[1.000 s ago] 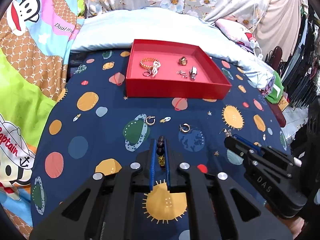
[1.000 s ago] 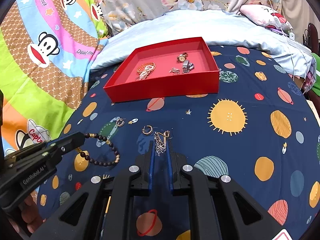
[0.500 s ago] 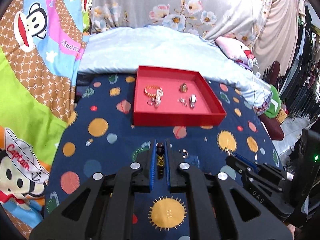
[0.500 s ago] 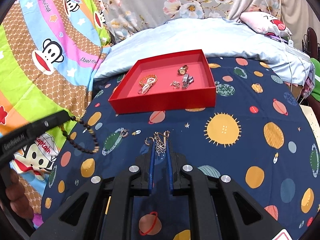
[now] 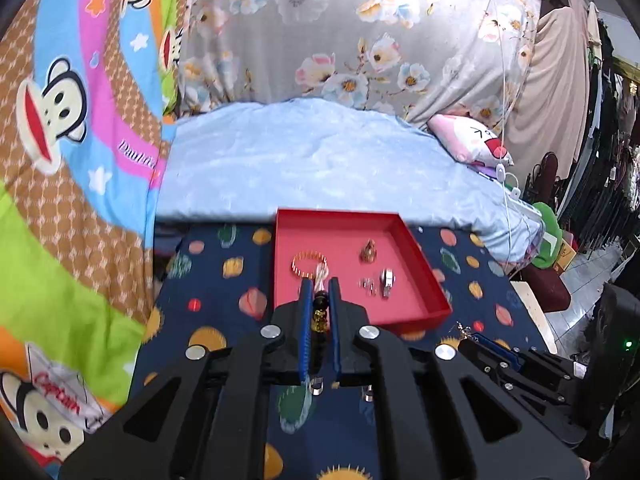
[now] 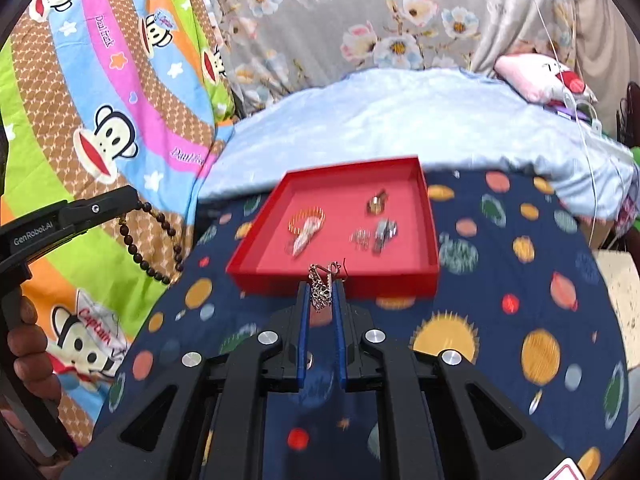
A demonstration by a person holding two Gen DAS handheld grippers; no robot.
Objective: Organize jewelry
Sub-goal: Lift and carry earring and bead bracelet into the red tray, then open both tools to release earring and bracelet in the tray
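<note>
In the left wrist view my left gripper (image 5: 320, 285) is shut on a dark bead bracelet (image 5: 319, 309) with a gold charm, held above the cloth in front of the red tray (image 5: 340, 213). From the right wrist view the bracelet (image 6: 152, 240) hangs in a loop from the left gripper (image 6: 132, 196). My right gripper (image 6: 321, 288) is shut on a gold filigree earring (image 6: 322, 290) just before the tray's front wall (image 6: 264, 280). Inside the tray lie a gold bracelet (image 6: 306, 216), a ring (image 6: 376, 202) and small silver pieces (image 6: 384, 232).
Two small hoop earrings (image 5: 316, 386) lie on the navy planet-print cloth (image 5: 224, 292) under my left gripper. A light blue quilt (image 5: 312, 160) is behind the tray, with cartoon bedding (image 6: 100, 140) to the left. A person's hand (image 6: 28, 344) holds the left gripper's handle.
Both grippers have lifted off the cloth with their pieces and come closer to the red tray. The bead bracelet now hangs free in the air. Neither grip has changed.
</note>
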